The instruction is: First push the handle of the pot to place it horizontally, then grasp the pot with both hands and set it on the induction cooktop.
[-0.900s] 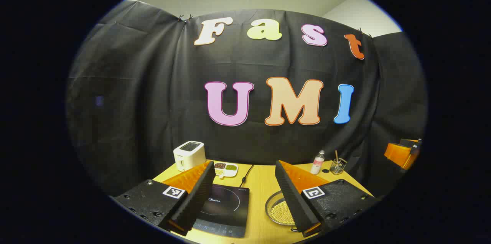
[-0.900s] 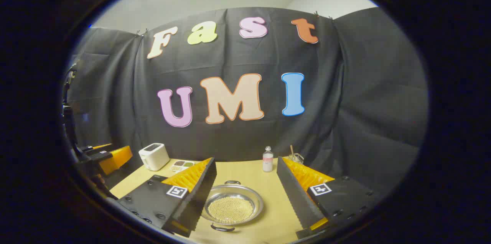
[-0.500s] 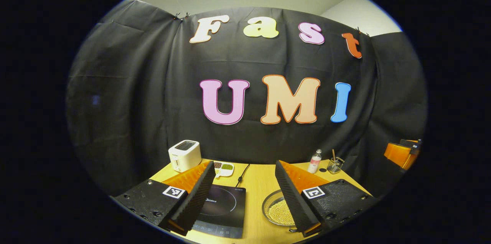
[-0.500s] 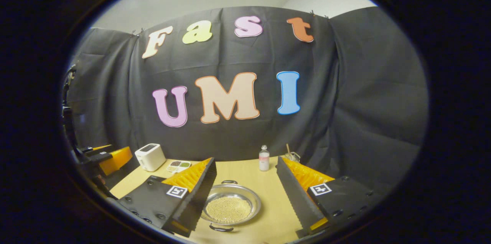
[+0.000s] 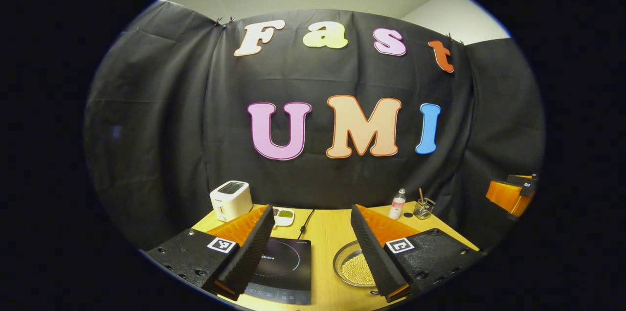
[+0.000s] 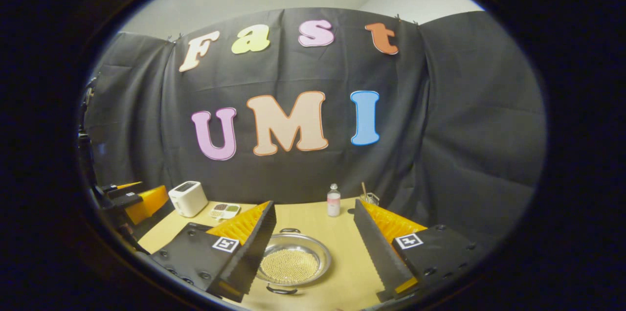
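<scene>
We find both grippers held above the near edge of the desk (image 5: 327, 237), level and pointing toward the back wall.

The left gripper (image 5: 309, 247) has its fingers spread wide and grips nothing. Between them, in the left gripper view, lies one black cooktop (image 5: 286, 267); the left finger's tip overlaps its left edge in the picture, though we cannot tell whether it touches. The pot (image 5: 349, 267) sits on the desk just right of the cooktop, partly behind the right finger.

The right gripper (image 6: 313, 247) is likewise wide apart and empty. In the right gripper view the pot (image 6: 293, 264) lies between its fingers, resting on the desk, not on the cooktop. We count one pot, round and shallow, with two dark handles (image 6: 282, 290), one at the near rim and one at the far rim. It holds small pale beads.

Along the back of the desk we count one toaster (image 6: 187, 198), one divided dish (image 6: 224, 210), one bottle (image 6: 333, 201) and one glass holder (image 6: 370, 198).
</scene>
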A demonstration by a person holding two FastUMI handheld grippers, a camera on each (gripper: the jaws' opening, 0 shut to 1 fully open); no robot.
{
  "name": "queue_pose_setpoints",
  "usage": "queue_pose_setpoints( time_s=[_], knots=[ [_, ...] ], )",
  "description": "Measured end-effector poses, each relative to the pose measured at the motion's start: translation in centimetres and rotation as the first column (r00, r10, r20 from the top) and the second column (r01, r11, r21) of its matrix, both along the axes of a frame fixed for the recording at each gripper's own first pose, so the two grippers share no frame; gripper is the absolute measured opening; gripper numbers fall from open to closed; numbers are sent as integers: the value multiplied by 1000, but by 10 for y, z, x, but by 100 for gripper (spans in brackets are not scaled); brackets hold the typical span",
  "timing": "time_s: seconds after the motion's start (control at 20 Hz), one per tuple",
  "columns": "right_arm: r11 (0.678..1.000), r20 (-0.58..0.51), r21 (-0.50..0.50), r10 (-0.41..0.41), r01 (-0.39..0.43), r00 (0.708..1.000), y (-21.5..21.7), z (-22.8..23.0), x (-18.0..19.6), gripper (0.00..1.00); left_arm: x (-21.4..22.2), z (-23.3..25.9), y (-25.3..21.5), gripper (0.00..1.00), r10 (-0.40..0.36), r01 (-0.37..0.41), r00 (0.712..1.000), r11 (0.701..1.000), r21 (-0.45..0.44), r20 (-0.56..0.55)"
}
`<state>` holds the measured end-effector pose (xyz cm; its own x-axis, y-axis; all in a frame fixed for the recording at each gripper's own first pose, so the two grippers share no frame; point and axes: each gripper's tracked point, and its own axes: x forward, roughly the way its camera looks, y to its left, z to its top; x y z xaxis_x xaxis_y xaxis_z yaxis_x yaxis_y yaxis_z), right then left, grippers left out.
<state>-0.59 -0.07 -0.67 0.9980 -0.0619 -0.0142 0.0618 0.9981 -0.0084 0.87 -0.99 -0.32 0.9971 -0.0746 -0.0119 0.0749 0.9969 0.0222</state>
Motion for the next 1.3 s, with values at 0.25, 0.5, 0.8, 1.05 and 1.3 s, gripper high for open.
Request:
queue_pose_setpoints(
  time_s=[0.25,0.5,0.8,1.05,1.3],
  knots=[
    [1000,-14,2,-6,6,1000,8,-5,-3,92,-2,-2,11,96,3,-3,1000,1000,9,-3],
    [1000,-27,15,-3,4,1000,26,-12,-6,69,-10,-7,37,92,29,-29,1000,999,19,-9],
    [1000,-41,13,7,-7,999,55,-23,-8,55,-23,-16,70,92,47,-46,999,998,34,-25],
    [999,-62,29,20,-19,998,82,-39,-11,29,-32,-23,94,92,49,-48,998,998,50,-29],
    [995,-99,97,9,0,995,97,-62,-11,9,-31,-36,110,95,46,-43,997,998,53,-61]
  ],
)
